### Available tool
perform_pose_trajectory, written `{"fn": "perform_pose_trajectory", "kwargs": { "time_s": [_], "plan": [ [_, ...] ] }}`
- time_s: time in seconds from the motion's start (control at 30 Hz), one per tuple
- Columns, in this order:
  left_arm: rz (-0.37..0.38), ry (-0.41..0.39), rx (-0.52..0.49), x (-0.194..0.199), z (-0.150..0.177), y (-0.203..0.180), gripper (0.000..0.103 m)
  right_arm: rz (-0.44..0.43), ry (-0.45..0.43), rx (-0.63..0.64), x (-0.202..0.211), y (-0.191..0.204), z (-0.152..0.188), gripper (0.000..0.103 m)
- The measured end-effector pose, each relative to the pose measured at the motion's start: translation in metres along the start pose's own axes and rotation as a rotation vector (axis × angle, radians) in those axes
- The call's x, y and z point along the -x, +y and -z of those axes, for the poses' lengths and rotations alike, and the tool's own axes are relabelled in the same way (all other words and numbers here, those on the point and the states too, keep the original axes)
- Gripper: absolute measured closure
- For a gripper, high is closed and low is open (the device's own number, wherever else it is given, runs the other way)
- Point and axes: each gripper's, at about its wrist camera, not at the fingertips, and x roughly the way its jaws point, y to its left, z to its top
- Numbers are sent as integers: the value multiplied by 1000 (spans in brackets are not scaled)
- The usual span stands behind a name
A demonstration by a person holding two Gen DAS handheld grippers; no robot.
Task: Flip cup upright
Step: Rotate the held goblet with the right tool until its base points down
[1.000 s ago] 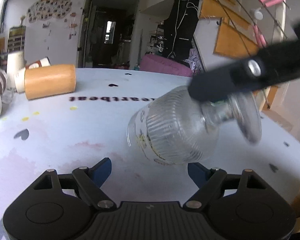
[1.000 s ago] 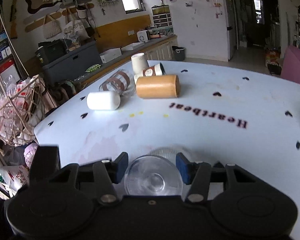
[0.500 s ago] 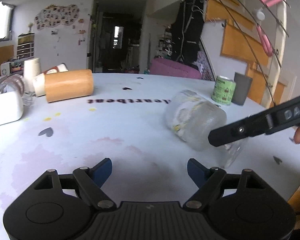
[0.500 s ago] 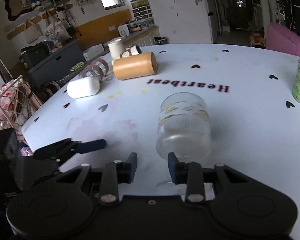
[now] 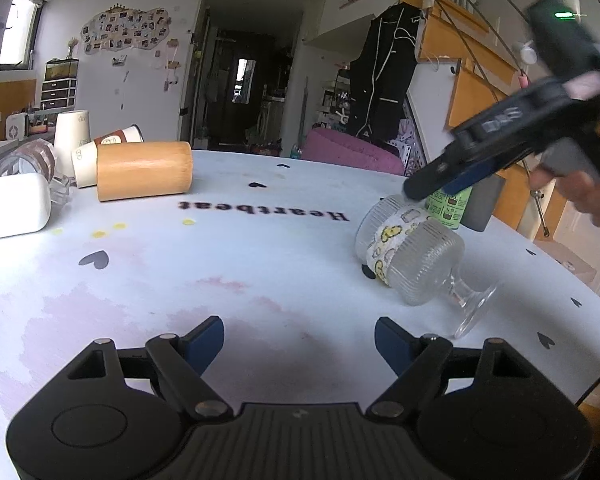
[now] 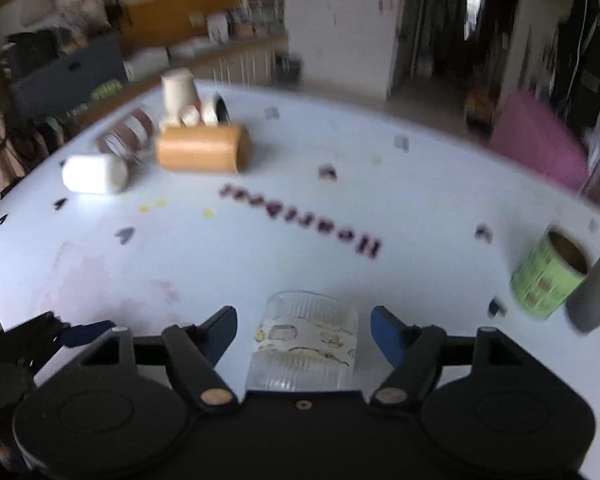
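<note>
While lying on its side on the white table (image 5: 260, 248), looks like a clear ribbed goblet-style cup (image 5: 414, 258): round fluted bowl, short stem, flat foot pointing toward the near right edge, mouth aimed away toward the green can (image 5: 448, 207) and grey cup (image 5: 485, 204). Got a band of yellow cartoon print wrapped around the upper bowl, too. Not upright yet. Right gripper (image 6: 303, 330) spread wide, hanging just above the cup with a blue-tipped finger off each side, not touching the glass; pretty blurry from that camera. Left gripper (image 5: 299, 340) also spread wide, low over bare tabletop, well apart from the cup. Further back: wooden cylinder (image 5: 144, 170), white tumbler (image 5: 10, 206), paper cups (image 5: 74, 140), all tipped or stacked near the "Heartbeat" lettering (image 5: 264, 210).
</note>
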Motion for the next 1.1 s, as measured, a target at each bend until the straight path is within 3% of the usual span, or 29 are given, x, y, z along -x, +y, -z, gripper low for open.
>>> {"fn": "perform_pose_trajectory", "kwargs": {
  "time_s": [0.17,0.37,0.63,0.9,1.1],
  "plan": [
    [5,1,5,1,1,2,20,-44,208,-88,-45,-15,-10,28],
    [2,2,15,2,3,4,20,-71,214,-83,-55,-9,-7,30],
    [-5,-19,5,7,-1,1,20,-42,15,-80,-15,-11,14,31],
    [-7,-51,-17,14,-5,-6,20,13,-254,-99,36,-7,69,32],
    [-6,-51,-30,13,-5,-11,20,62,-373,-87,45,7,100,32]
  ]
}}
